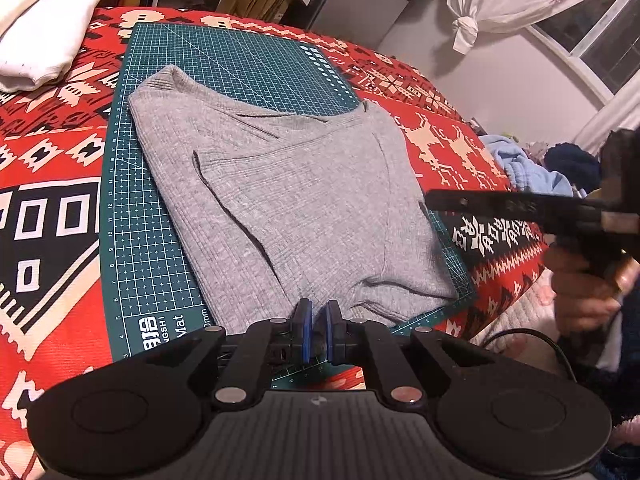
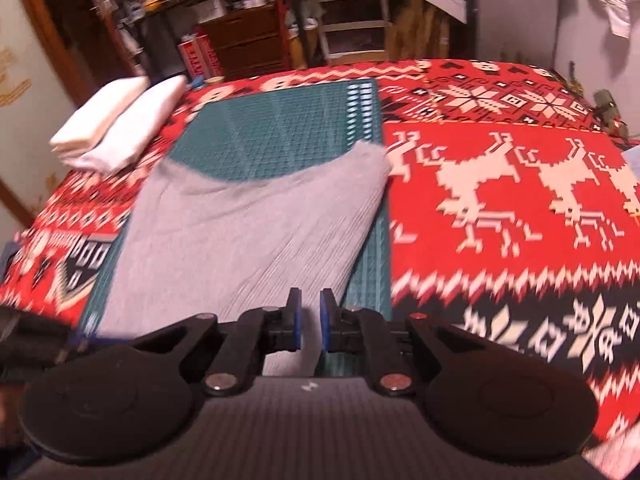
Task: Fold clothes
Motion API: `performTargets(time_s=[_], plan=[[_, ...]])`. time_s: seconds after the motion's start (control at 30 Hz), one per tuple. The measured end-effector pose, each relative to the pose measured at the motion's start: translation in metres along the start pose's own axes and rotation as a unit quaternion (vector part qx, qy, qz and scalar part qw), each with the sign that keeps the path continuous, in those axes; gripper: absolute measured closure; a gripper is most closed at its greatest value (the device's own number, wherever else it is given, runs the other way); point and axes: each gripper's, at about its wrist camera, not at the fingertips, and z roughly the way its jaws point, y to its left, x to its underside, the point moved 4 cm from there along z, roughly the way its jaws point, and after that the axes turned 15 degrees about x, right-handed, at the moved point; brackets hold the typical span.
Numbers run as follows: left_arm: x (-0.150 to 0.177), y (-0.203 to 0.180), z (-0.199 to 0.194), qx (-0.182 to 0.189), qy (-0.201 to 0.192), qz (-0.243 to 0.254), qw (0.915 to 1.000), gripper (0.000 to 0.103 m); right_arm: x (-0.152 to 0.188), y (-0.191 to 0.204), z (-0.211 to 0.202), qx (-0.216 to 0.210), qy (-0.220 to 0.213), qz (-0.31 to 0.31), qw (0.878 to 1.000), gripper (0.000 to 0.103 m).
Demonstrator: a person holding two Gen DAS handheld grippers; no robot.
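Both tongs, left gripper and right gripper, are nearly closed, holding nothing. Grey sweater lies folded, ribbed, on green cutting mat near its front edge, over red patterned blanket; cluttered shelves behind.

One grey ribbed sweater at frame centre, on one green cutting mat. Two folded white cloths – upper left. One red patterned blanket. Two hand-held grippers – left hand-held gripper, right hand-held gripper.
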Motion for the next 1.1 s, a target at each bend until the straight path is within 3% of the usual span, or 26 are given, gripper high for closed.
performTargets(time_s=[0.17,0.47,0.73,1.1], plan=[[0.001,0.000,0.000,-0.001,-0.001,0.002,1.0000,0.096,0.002,-0.003,0.017,0.001,0.029,0.004,1.000,0.093],[-0.001,0.002,0.000,0.003,-0.001,-0.002,1.0000,0.096,0.051,0.001,-0.016,-0.012,0.048,-0.039,0.998,0.092],[0.001,0.000,-0.001,-0.003,-0.003,0.003,1.0000,0.096,0.043,0.008,-0.029,-0.020,0.028,-0.036,0.999,0.092],[0.002,0.000,-0.001,0.000,-0.007,0.000,1.0000,0.096,0.059,0.007,-0.032,-0.018,0.043,-0.041,0.998,0.091]])
